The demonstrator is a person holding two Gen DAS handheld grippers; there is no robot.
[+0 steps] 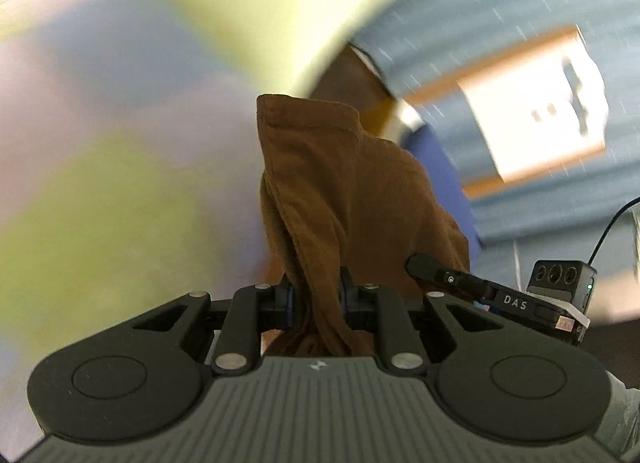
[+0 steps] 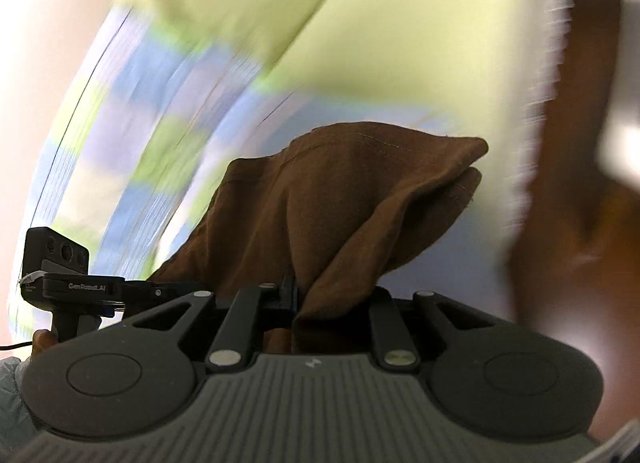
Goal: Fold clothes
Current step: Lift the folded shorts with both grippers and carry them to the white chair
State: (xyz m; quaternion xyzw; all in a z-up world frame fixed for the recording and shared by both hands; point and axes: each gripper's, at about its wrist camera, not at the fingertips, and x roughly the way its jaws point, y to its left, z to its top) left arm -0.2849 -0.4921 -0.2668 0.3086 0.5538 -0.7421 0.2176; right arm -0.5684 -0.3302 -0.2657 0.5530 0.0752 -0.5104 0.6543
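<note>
A brown garment (image 1: 340, 191) is pinched in my left gripper (image 1: 316, 297), which is shut on a bunched edge of it; the cloth rises in front of the lens. In the right wrist view the same brown garment (image 2: 340, 199) is held by my right gripper (image 2: 320, 299), shut on another edge with a stitched hem showing. Both hold the cloth lifted, close together. The other gripper's body shows at the right in the left wrist view (image 1: 500, 299) and at the left in the right wrist view (image 2: 80, 287).
The background is motion-blurred. A checked green, blue and white cloth (image 2: 160, 111) lies below. A pale green fabric (image 1: 260, 3) lies further off. A blue patterned surface (image 1: 500, 3) and a bright framed panel (image 1: 536, 103) show at the right.
</note>
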